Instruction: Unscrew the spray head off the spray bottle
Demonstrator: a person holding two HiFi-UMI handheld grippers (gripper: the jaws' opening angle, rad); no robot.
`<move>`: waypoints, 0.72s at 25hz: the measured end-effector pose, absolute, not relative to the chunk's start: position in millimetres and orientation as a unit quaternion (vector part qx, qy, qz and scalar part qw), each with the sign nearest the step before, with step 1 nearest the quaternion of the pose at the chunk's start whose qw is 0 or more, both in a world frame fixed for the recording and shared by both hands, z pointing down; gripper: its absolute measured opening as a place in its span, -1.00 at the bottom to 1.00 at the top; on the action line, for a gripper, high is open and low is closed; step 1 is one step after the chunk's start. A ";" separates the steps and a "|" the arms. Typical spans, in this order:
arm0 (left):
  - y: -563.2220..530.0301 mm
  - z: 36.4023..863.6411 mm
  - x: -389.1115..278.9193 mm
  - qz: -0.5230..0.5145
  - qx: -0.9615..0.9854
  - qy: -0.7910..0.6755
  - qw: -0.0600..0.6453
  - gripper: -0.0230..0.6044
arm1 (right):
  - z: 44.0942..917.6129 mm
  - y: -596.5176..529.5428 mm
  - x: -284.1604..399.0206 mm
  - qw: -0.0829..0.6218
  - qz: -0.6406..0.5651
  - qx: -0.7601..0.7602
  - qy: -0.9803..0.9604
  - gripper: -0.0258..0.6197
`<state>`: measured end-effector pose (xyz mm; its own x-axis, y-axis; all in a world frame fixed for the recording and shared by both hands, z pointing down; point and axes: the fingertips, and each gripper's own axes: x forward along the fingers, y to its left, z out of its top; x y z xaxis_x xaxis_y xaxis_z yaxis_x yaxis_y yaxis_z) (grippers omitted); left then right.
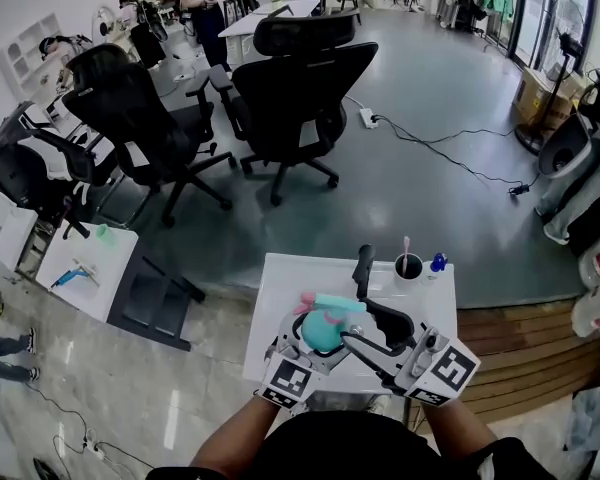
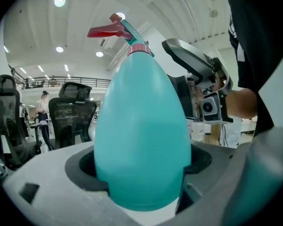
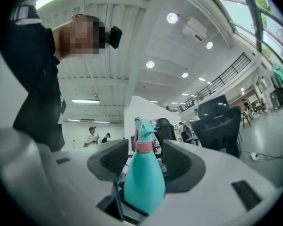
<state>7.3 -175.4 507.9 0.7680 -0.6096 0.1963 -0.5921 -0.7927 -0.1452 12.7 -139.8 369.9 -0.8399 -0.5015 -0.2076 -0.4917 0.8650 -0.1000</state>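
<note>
Left claw: closed on the body of the teal spray bottle. Both pads press the bottle's wide lower part, and the body fills the gap between them.

Right claw: jaws stand wide. The bottle's upper part rises between the two pads, with the pink collar and the spray head level with the pad tips. Clear space shows between the left pad and the neck. The pads do not press on it.

Head view: the spray bottle is held over the near part of the white tabletop, between the left claw and the right claw. A dark cup stands at the tabletop's far edge, well apart.
</note>
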 end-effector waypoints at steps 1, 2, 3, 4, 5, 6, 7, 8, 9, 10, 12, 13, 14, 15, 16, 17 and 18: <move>-176.9 508.7 6.6 -0.120 -0.936 0.328 0.038 0.54 | 372.4 -141.8 11.4 0.109 -0.029 -0.266 0.957 -0.25; -177.7 509.9 6.6 -0.124 -0.934 0.333 0.040 0.54 | 374.7 -142.8 9.0 0.103 -0.035 -0.268 0.957 -0.25; -178.0 511.7 7.1 -0.128 -0.932 0.337 0.041 0.54 | 377.0 -143.0 5.9 0.095 -0.038 -0.268 0.958 -0.25; -177.9 514.6 7.8 -0.131 -0.930 0.341 0.041 0.54 | 379.2 -143.1 2.5 0.087 -0.038 -0.267 0.959 -0.25; -177.4 517.9 8.4 -0.134 -0.929 0.343 0.040 0.54 | 380.8 -143.4 -0.5 0.080 -0.037 -0.268 0.959 -0.25; -176.9 520.7 9.0 -0.136 -0.928 0.345 0.039 0.54 | 381.4 -144.1 -2.7 0.075 -0.035 -0.272 0.959 -0.25; -176.3 522.8 9.7 -0.138 -0.927 0.347 0.039 0.54 | 381.2 -145.2 -4.0 0.073 -0.033 -0.277 0.957 -0.25; -175.6 524.9 10.5 -0.141 -0.926 0.347 0.039 0.54 | 380.5 -146.2 -4.6 0.072 -0.031 -0.284 0.956 -0.25; -174.6 526.5 11.3 -0.143 -0.926 0.347 0.039 0.54 | 379.4 -146.9 -4.6 0.072 -0.030 -0.290 0.954 -0.27; -173.5 527.3 12.3 -0.143 -0.926 0.347 0.039 0.54 | 378.0 -147.1 -4.3 0.073 -0.028 -0.295 0.952 -0.34; -172.0 526.3 13.5 -0.141 -0.927 0.345 0.041 0.54 | 375.1 -146.2 -3.3 0.076 -0.021 -0.300 0.951 -0.42; -171.5 523.4 14.3 -0.139 -0.928 0.343 0.045 0.54 | 373.8 -145.4 -2.9 0.078 -0.019 -0.300 0.951 -0.43; -170.9 520.4 14.9 -0.138 -0.929 0.340 0.049 0.54 | 372.5 -144.3 -2.3 0.079 -0.017 -0.299 0.951 -0.44; -170.1 519.1 15.3 -0.138 -0.930 0.337 0.052 0.54 | 371.3 -143.2 -1.7 0.081 -0.015 -0.296 0.952 -0.44; -168.8 518.4 15.7 -0.138 -0.932 0.332 0.053 0.54 | 370.1 -141.9 -1.2 0.081 -0.013 -0.291 0.953 -0.45; -166.9 516.5 16.6 -0.135 -0.934 0.325 0.054 0.54 | 368.7 -140.1 -1.0 0.082 -0.009 -0.284 0.955 -0.45; -164.4 513.5 18.1 -0.131 -0.938 0.316 0.055 0.54 | 366.8 -137.7 -1.0 0.083 -0.005 -0.275 0.958 -0.46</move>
<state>18.1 -164.4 513.5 0.7663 -0.6069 0.2108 -0.5780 -0.7945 -0.1864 -1.0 -137.7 366.8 -0.8348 -0.5280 -0.1560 -0.5264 0.8485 -0.0548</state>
